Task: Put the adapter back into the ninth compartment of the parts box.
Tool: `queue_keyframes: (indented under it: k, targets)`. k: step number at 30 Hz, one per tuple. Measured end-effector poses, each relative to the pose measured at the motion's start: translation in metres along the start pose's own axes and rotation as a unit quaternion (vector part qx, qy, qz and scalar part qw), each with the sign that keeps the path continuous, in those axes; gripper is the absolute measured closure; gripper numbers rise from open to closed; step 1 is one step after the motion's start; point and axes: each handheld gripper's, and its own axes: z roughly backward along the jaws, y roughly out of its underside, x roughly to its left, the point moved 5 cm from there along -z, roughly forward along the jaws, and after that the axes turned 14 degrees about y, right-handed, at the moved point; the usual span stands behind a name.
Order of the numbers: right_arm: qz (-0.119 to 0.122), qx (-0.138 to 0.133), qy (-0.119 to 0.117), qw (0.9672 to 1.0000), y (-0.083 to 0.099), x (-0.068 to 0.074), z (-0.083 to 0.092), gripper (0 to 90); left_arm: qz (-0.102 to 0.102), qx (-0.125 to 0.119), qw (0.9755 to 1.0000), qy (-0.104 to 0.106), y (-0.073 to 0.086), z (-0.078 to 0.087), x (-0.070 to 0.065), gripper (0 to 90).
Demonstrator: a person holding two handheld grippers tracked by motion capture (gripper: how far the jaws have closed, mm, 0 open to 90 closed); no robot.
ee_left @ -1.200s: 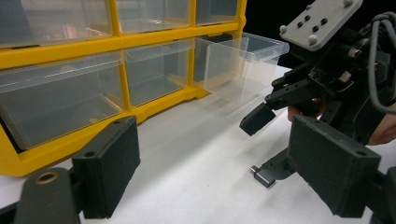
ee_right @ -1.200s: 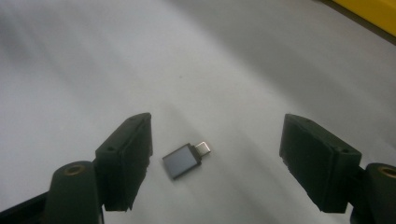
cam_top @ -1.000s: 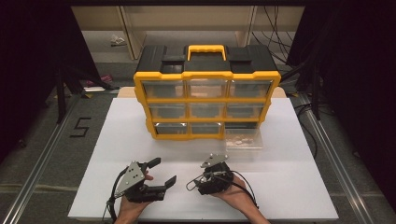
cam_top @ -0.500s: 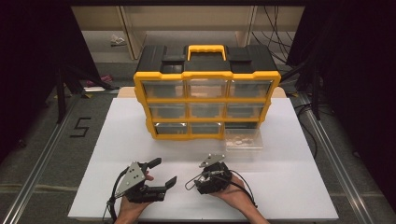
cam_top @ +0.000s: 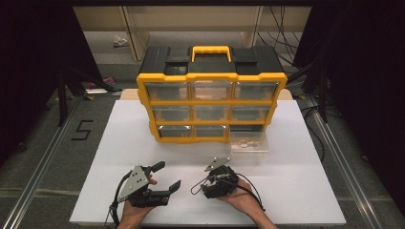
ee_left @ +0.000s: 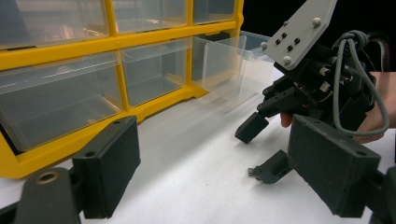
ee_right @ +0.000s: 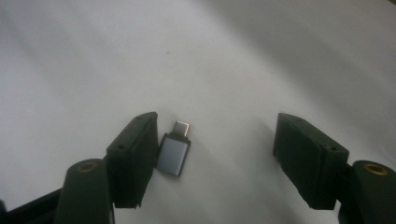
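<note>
A small grey USB adapter (ee_right: 173, 153) with a metal plug end lies flat on the white table (ee_right: 233, 70), just beside one jaw of the spread right gripper (ee_right: 215, 158).

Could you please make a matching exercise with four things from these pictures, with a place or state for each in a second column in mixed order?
Things:
1. organizer
2. adapter
3. drawer
4. left gripper

Places or states:
A. pulled out, on the table in front of the bottom right slot
B. open, holding nothing
C. lying on the table between the open jaws of the right gripper
D. standing at the far middle of the table

Pairs: 1-D, 2-C, 3-A, 4-B
</note>
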Motion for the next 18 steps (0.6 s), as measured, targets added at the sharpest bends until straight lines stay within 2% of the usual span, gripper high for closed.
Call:
queue_keyframes:
  k: [10,15,18]
  targets:
    - [0.011,0.013,-0.012,0.9998,0.0003,-0.0010,0.0045,47.3,0.000,0.001,1.0000,0.000,0.0002,-0.0001,0.0002,17.0]
    - [0.025,0.011,-0.015,0.9995,0.0002,0.0008,0.0059,55.1,0.000,0.001,1.0000,0.000,0.0002,-0.0001,0.0002,17.0]
    - [0.025,0.012,-0.019,0.9995,0.0000,0.0032,0.0071,60.7,0.000,0.000,1.0000,0.000,0.0002,0.0000,0.0002,17.0]
